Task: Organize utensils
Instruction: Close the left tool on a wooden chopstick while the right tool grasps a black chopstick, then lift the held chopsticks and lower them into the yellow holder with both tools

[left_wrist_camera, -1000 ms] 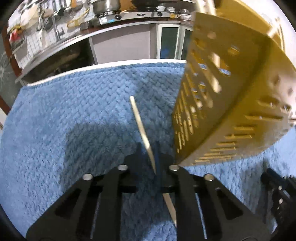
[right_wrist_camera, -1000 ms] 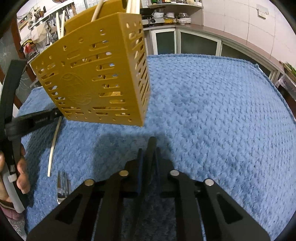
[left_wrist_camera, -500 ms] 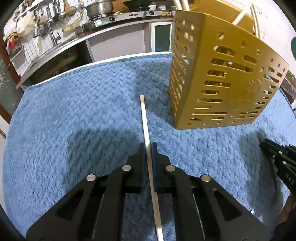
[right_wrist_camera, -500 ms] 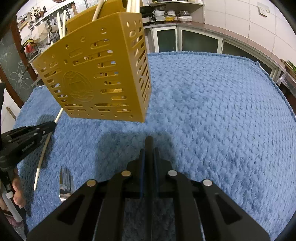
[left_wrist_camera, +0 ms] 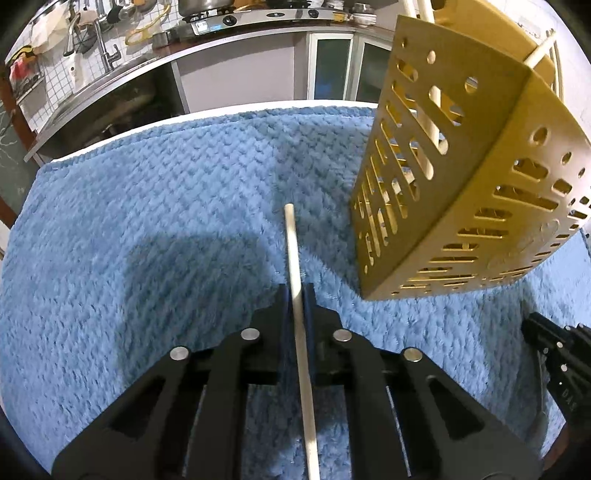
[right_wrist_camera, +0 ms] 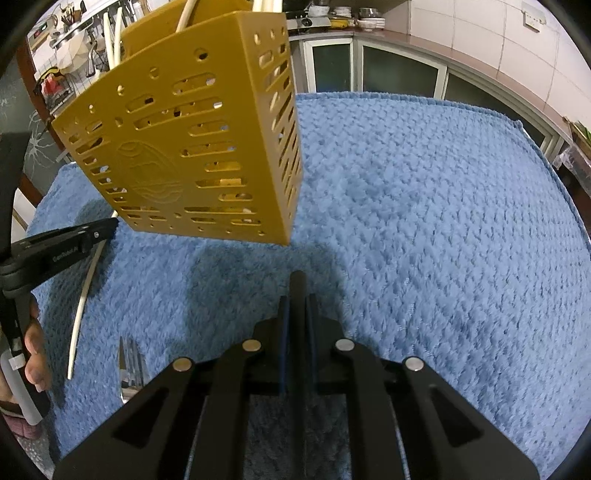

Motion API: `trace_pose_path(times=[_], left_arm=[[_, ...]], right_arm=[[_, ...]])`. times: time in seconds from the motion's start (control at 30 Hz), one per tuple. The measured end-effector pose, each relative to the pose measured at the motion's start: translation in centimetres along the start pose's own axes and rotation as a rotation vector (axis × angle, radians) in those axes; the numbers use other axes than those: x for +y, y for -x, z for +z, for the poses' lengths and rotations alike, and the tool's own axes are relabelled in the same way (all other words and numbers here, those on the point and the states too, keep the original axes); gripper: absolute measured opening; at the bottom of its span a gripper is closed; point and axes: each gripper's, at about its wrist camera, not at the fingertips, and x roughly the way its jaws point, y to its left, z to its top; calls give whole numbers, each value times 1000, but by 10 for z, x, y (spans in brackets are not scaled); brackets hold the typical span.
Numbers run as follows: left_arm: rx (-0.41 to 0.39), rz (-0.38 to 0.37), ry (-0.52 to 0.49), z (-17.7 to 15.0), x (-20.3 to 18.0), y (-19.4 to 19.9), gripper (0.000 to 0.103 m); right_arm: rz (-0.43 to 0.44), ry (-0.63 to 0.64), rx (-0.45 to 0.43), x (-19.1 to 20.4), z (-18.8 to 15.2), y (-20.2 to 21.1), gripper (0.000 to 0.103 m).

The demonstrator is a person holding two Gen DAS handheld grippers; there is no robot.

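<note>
A yellow slotted utensil holder (left_wrist_camera: 461,177) (right_wrist_camera: 192,147) stands on the blue towel with pale chopsticks sticking out of its top. My left gripper (left_wrist_camera: 297,295) is shut on a pale chopstick (left_wrist_camera: 291,251), which points forward just left of the holder; the gripper and chopstick (right_wrist_camera: 83,306) also show at the left of the right wrist view. My right gripper (right_wrist_camera: 297,299) is shut on a dark utensil handle (right_wrist_camera: 297,288), in front of the holder. A metal fork (right_wrist_camera: 129,365) lies on the towel at lower left.
The blue towel (right_wrist_camera: 424,221) covers the table. A kitchen counter with a stove and pots (left_wrist_camera: 240,18) runs behind it, with cabinets (right_wrist_camera: 369,70) at the back. The right gripper's tip (left_wrist_camera: 554,350) shows at the left wrist view's right edge.
My left gripper has moved closer to the holder with the chopstick in it, and the holder looms larger in its view. My right gripper has barely moved.
</note>
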Motion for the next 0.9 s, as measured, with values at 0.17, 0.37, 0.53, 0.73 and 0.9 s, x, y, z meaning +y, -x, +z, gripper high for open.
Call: trace_pose_path(times=[0.17,0.37,0.53,0.73,0.9], left_arm=[[-29,-37,10,-6,4,17,4],[-160,-92,21,-13,4,66,4],[-281,-141,4,-23,-6,110,4],[-329,-185,-14,-33,-15,137,4],[-359,-216,-7,-38,-15,152,4]], right_arm=[[41,-30,-31,-9,1,9,9],[106,-52,-111,-16,0,37,9],[133,-54,-218,-21,-2,65,9],[186,-60,-361,-23,-11,101,9],[219,-50,-402,-19,-12,115,9]])
